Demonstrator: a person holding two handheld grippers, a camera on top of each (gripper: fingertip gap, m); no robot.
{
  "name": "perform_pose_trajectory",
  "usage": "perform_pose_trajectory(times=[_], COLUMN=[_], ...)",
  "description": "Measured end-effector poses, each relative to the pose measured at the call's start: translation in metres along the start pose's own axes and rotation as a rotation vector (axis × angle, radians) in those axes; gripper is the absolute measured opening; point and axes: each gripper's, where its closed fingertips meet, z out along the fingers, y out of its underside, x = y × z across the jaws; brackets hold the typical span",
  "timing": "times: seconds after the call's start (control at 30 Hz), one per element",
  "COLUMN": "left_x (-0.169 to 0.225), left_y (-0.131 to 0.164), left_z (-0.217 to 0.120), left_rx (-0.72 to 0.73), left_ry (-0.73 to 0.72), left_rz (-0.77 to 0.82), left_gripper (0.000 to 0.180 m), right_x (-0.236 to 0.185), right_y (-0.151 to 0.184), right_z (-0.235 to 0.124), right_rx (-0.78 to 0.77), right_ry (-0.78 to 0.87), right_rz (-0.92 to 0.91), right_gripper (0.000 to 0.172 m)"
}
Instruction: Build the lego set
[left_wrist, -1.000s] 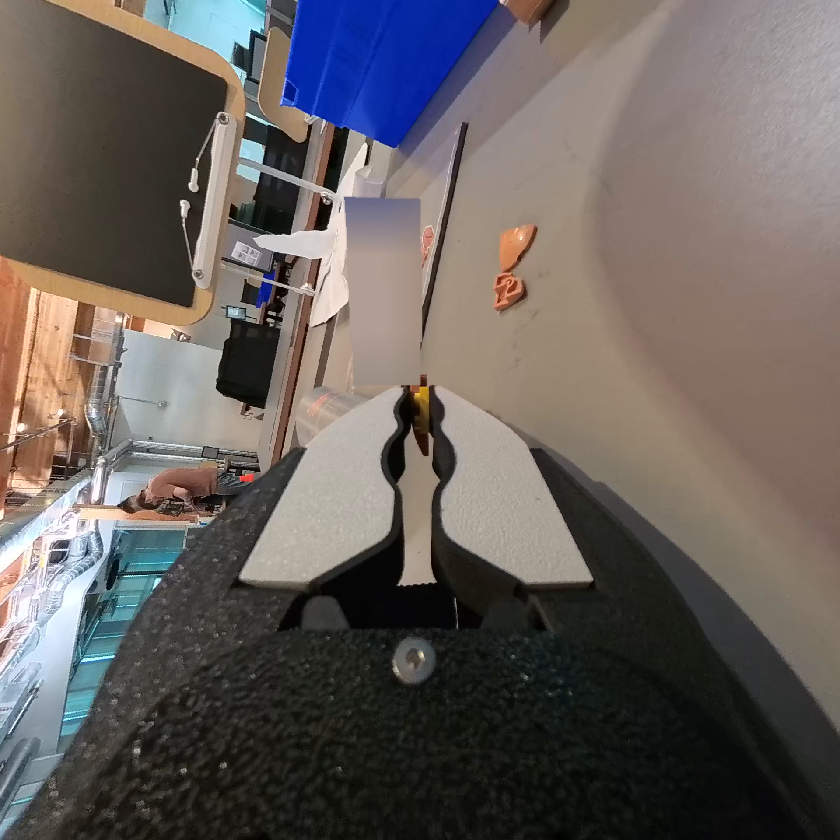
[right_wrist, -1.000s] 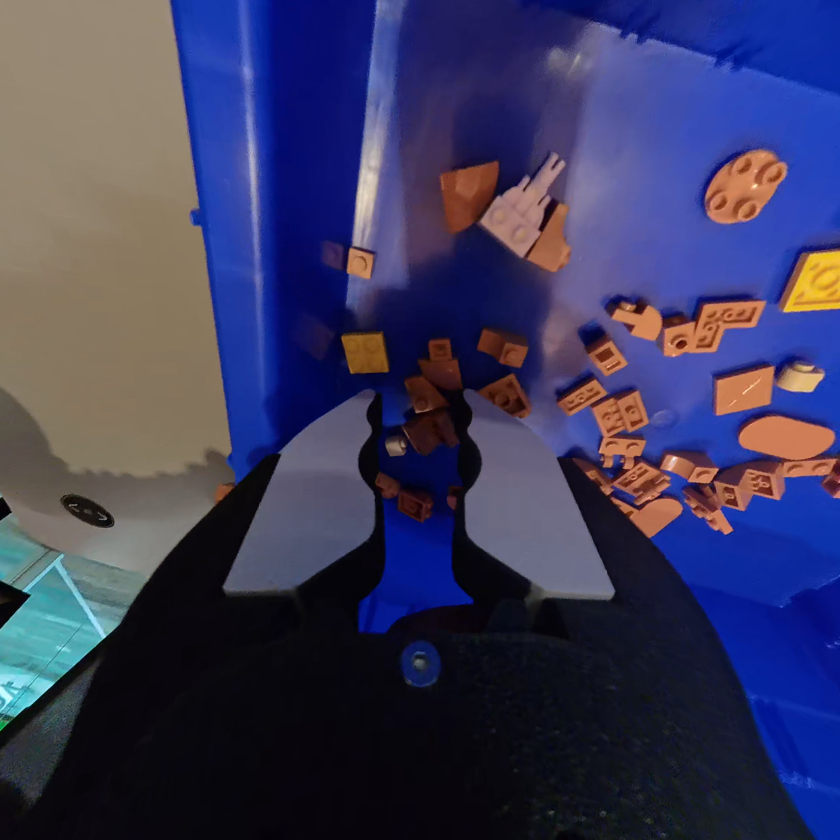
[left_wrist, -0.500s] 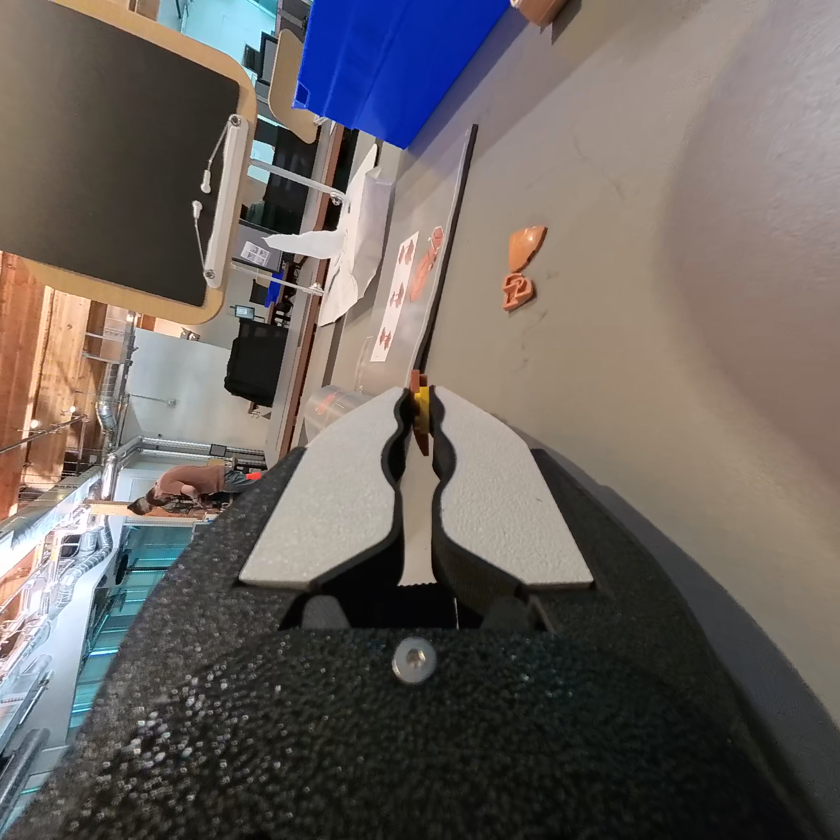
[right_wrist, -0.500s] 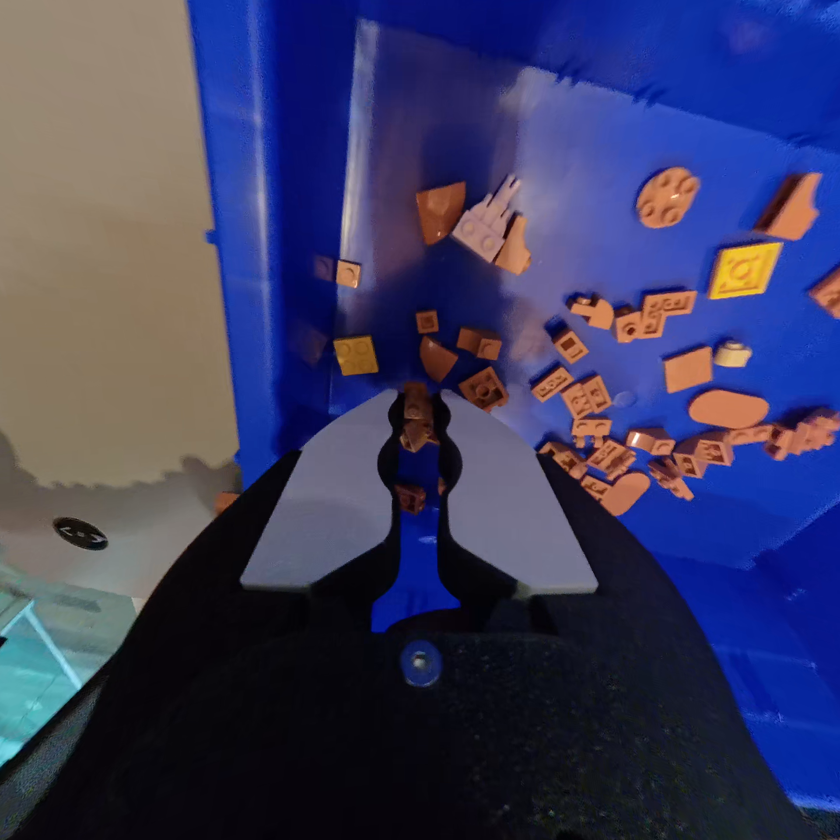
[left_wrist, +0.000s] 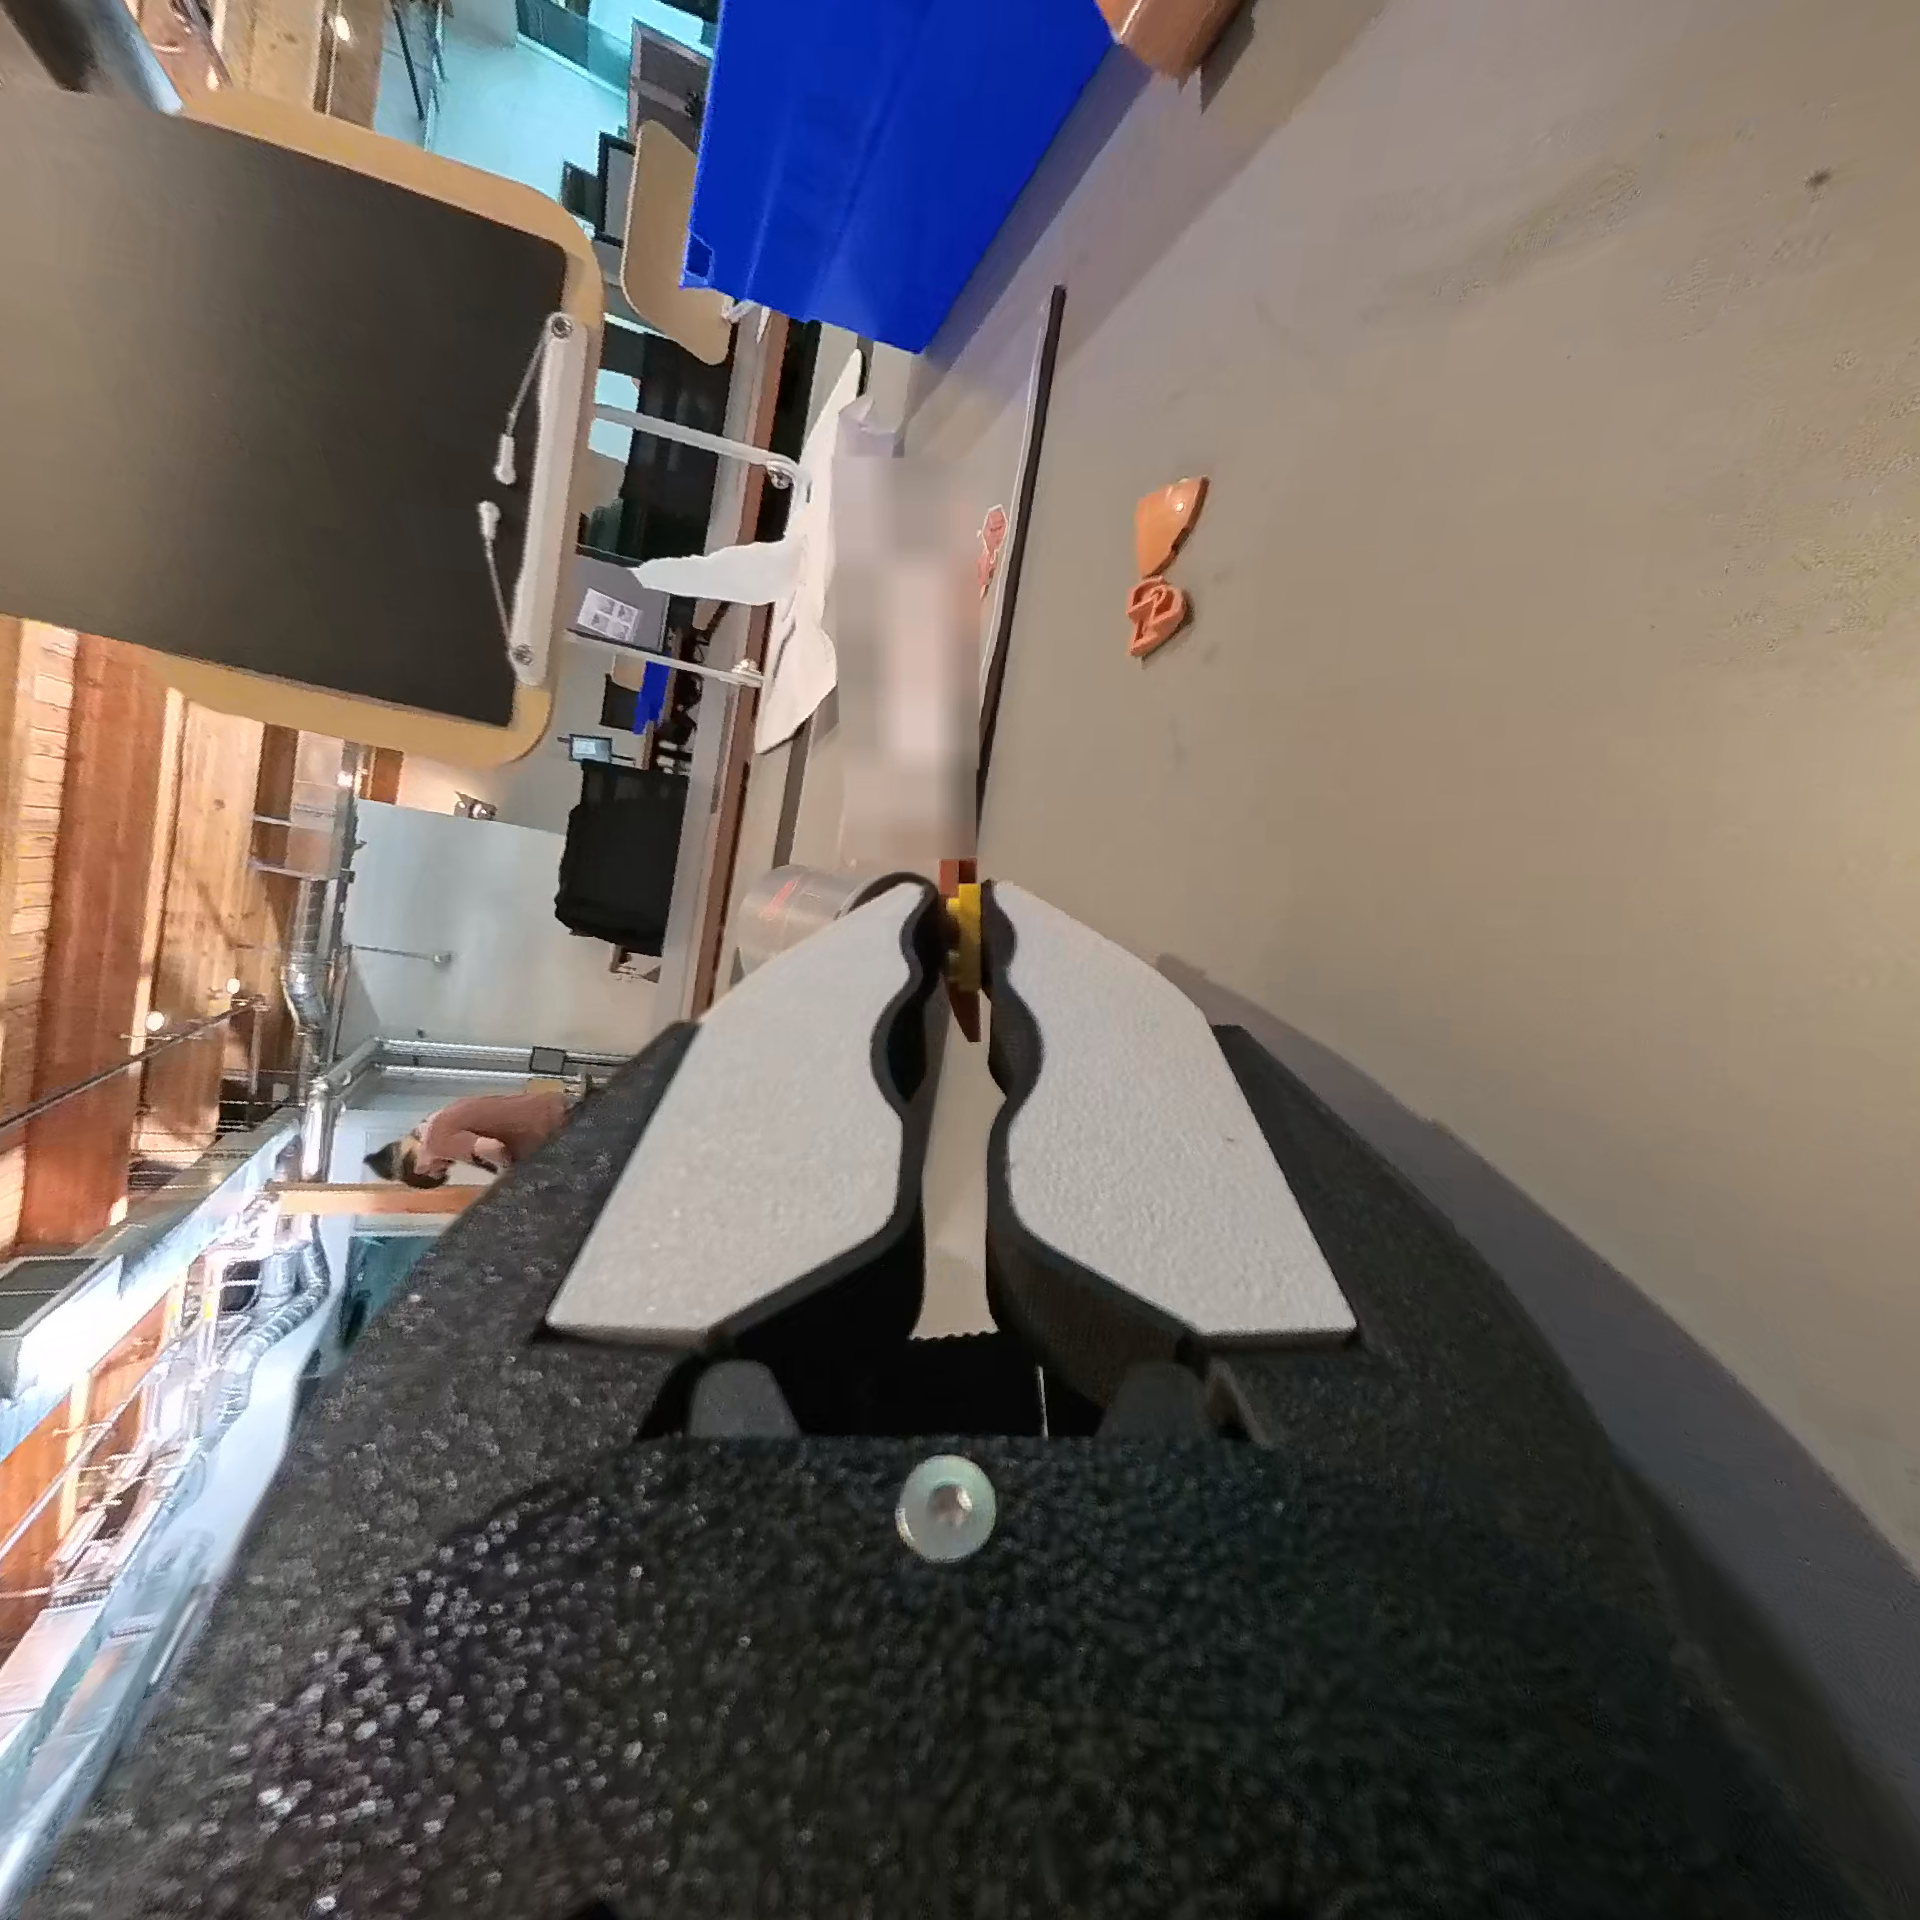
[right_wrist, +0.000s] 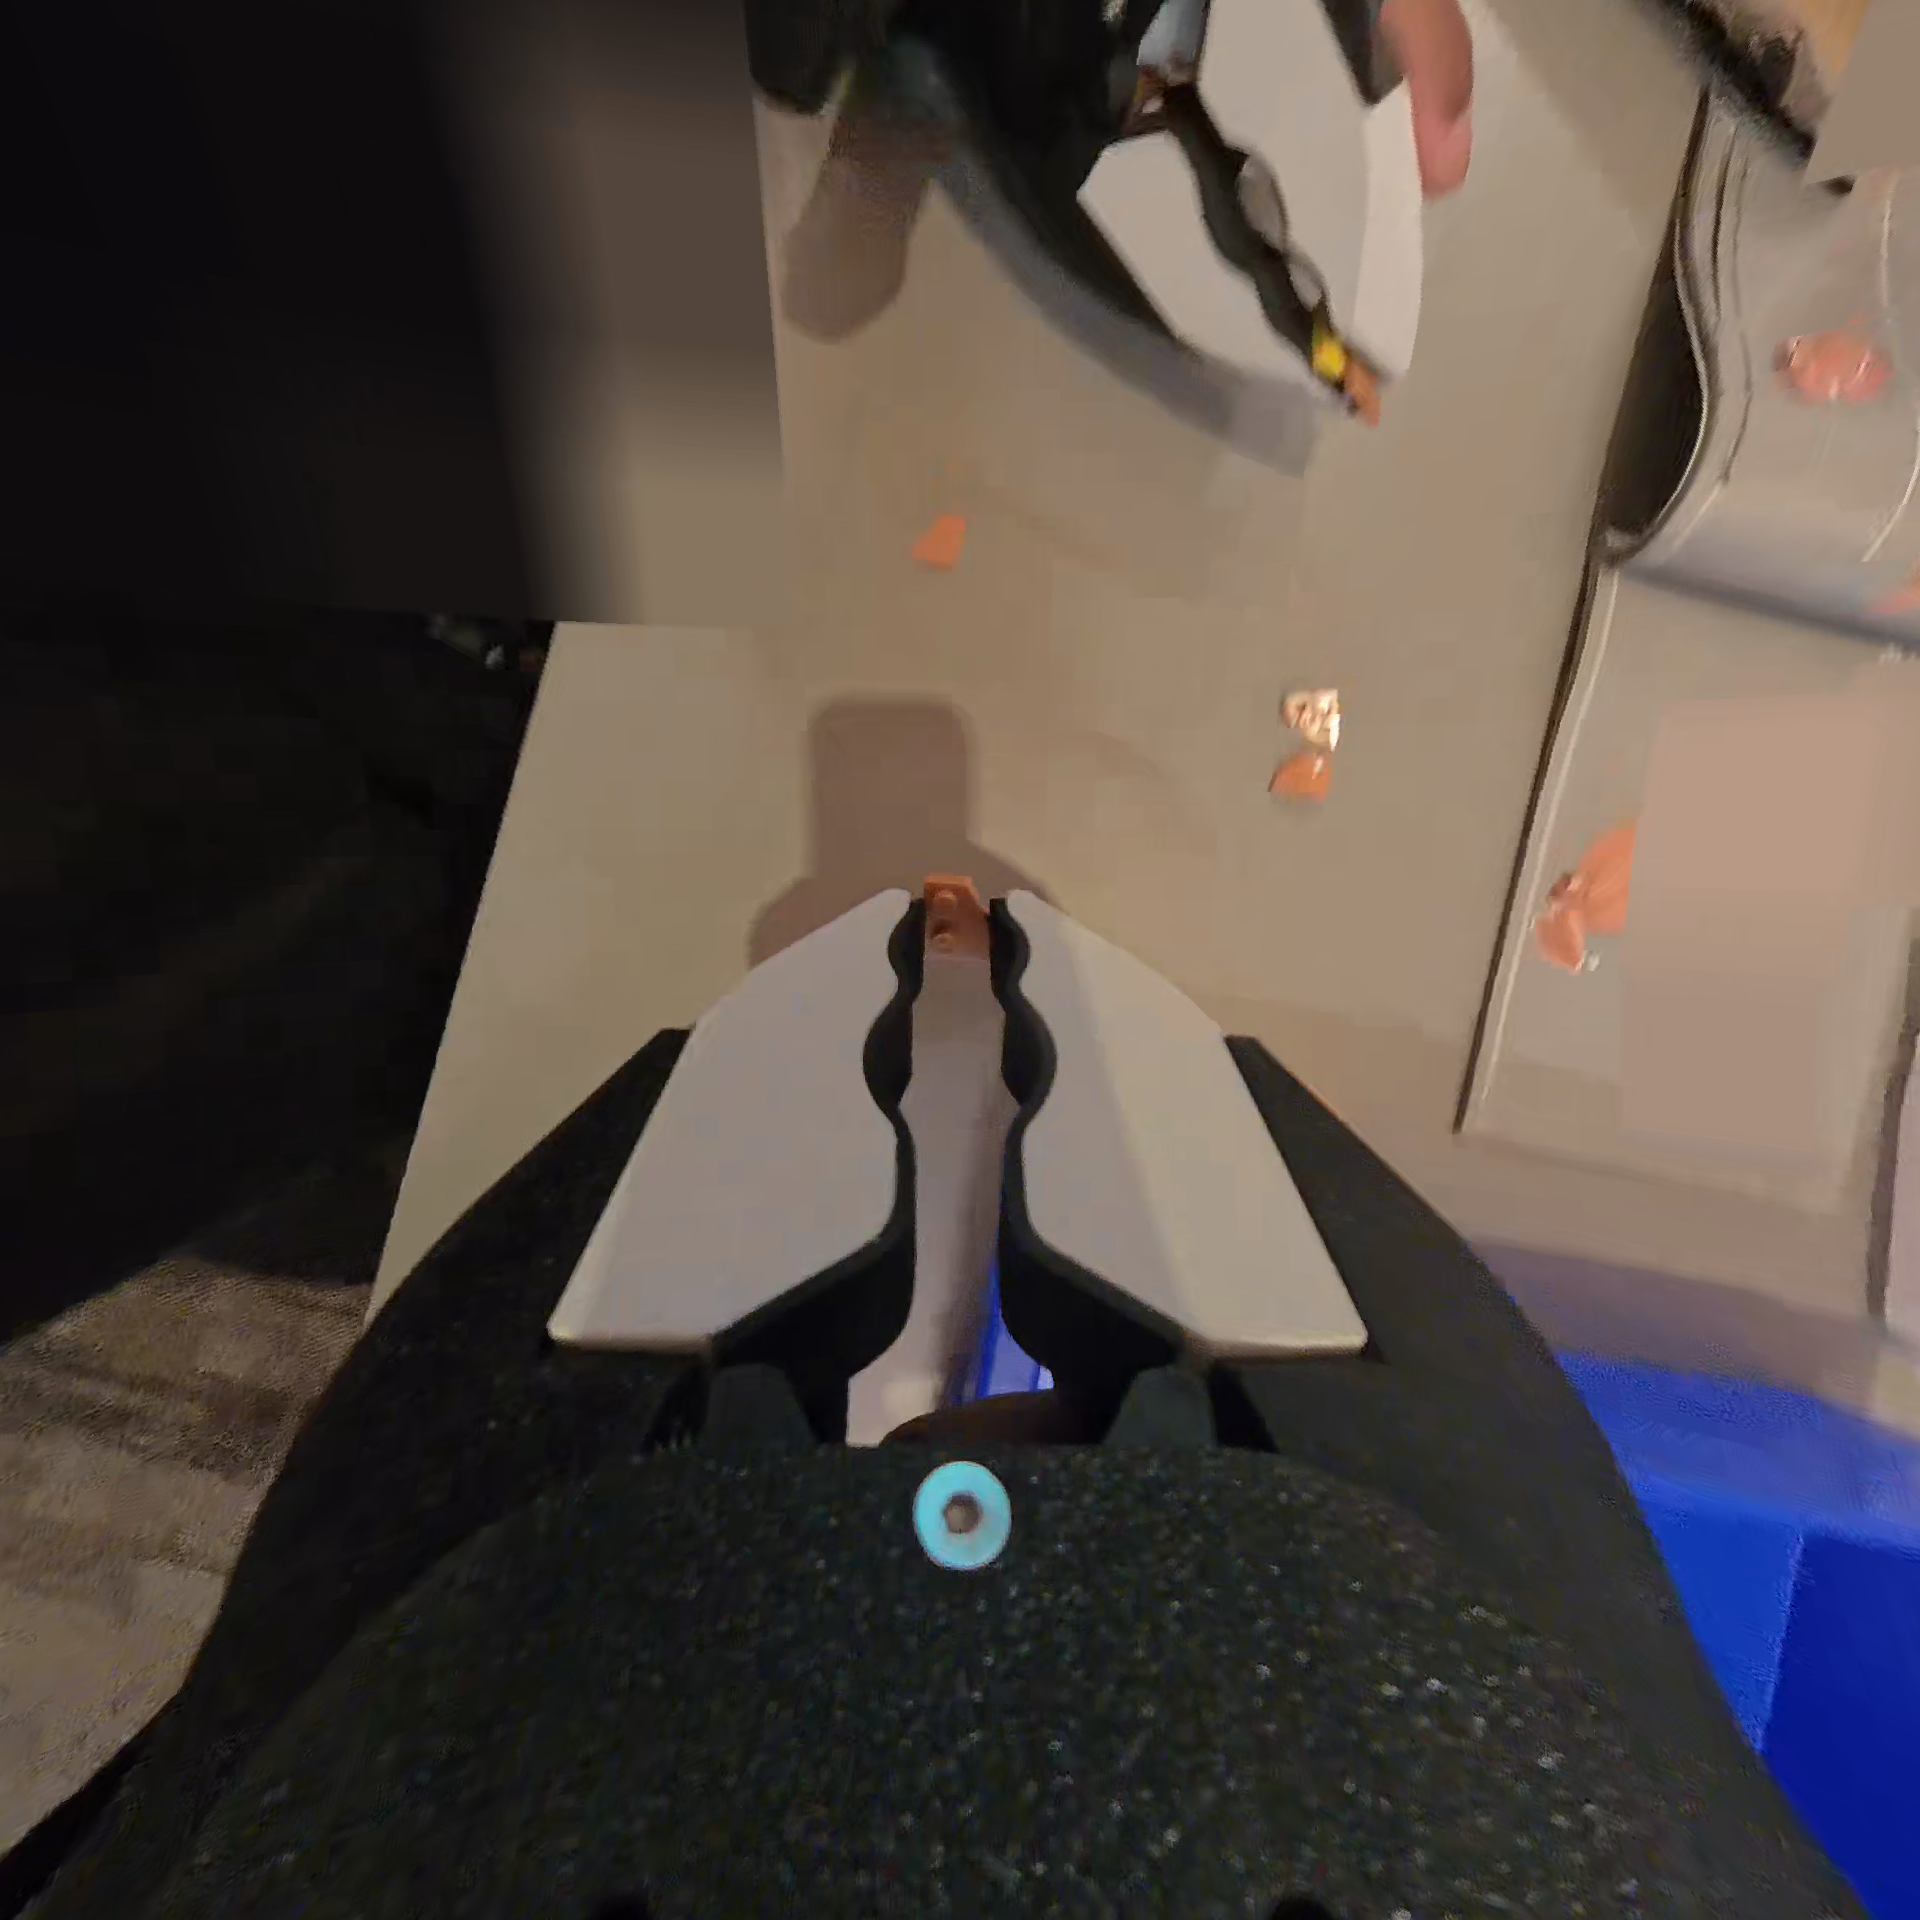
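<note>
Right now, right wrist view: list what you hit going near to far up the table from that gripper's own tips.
right gripper shut on a small orange brick → lone orange piece on the grey table → left gripper, holding a yellow and orange stack.

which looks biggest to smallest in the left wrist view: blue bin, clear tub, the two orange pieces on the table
1. blue bin
2. clear tub, partly hidden behind the left gripper
3. the two orange pieces; they look about alike, so unranked

The bin lies farthest away, so its lead is safe.

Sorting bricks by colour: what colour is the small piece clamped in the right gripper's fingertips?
Orange-brown brick in the right gripper; right wrist view shows it best.
</note>
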Motion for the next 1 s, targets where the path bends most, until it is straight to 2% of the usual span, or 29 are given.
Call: perform_pose_trajectory(times=[0.07, 0.2, 0.3, 0.5, 0.67, 0.83, 1.0], left_x=[0.002, 0.015, 0.024, 0.032, 0.031, 0.03, 0.029], left_y=[-0.001, -0.007, -0.009, -0.008, -0.01, -0.005, -0.003], left_z=[-0.008, -0.023, -0.031, -0.038, -0.04, -0.04, -0.038], left_rx=[0.005, 0.026, 0.04, 0.057, 0.071, 0.054, 0.044], left_ry=[-0.006, 0.008, 0.021, 0.049, 0.046, 0.049, 0.046], left_rz=[0.026, 0.098, 0.137, 0.124, 0.111, 0.086, 0.072], left_gripper=[0.006, 0.006, 0.006, 0.007, 0.007, 0.007, 0.006], right_x=[0.008, 0.024, 0.031, 0.041, 0.039, 0.043, 0.049], right_y=[-0.018, -0.028, -0.033, -0.041, -0.033, -0.015, -0.016], right_z=[0.032, 0.099, 0.126, 0.137, 0.13, 0.126, 0.139], right_rx=[-0.032, -0.145, -0.181, -0.174, -0.155, -0.126, -0.076], right_ry=[0.032, 0.051, 0.062, 0.082, 0.082, 0.14, 0.144], right_rz=[0.011, 0.06, 0.083, 0.085, 0.1, 0.158, 0.186], right_gripper=[0.012, 0.012, 0.012, 0.013, 0.027, 0.027, 0.026])
